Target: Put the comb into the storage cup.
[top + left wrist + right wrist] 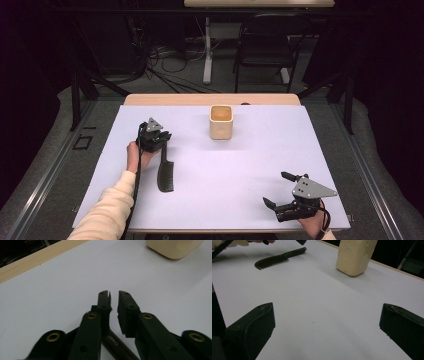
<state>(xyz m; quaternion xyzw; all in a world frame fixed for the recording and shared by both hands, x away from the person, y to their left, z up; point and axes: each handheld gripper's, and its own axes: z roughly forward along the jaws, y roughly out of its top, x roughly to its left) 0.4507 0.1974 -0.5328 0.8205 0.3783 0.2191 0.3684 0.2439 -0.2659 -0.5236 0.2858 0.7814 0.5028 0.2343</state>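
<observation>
Dark walls, loose cables and a black chair [263,42] are standing behind a wooden table [210,99] that is wearing a pale lilac sheet [240,170]. Near the far middle of that sheet a cream cup [221,121] is sitting upright with its mouth open to the ceiling; it is also showing at the top of the left gripper view [175,248] and the right gripper view [354,256].

On the left side a black comb [165,172] is lying flat, its handle pointing away from the person and its toothed end pointing back toward them. The left gripper [154,139] is sitting over the handle end, held by a hand in a cream sleeve [107,210]. In the left gripper view its jaws are standing almost together, with only a thin slit between the tips, and the comb's dark handle [117,346] is running underneath them at the bottom of the frame. Whether the pads are pressing on the handle I cannot tell.

The right gripper [280,189] is resting near the front right corner, well apart from comb and cup, with its jaws spread wide and nothing between them. From its own camera the comb [279,258] is lying far off across the sheet.
</observation>
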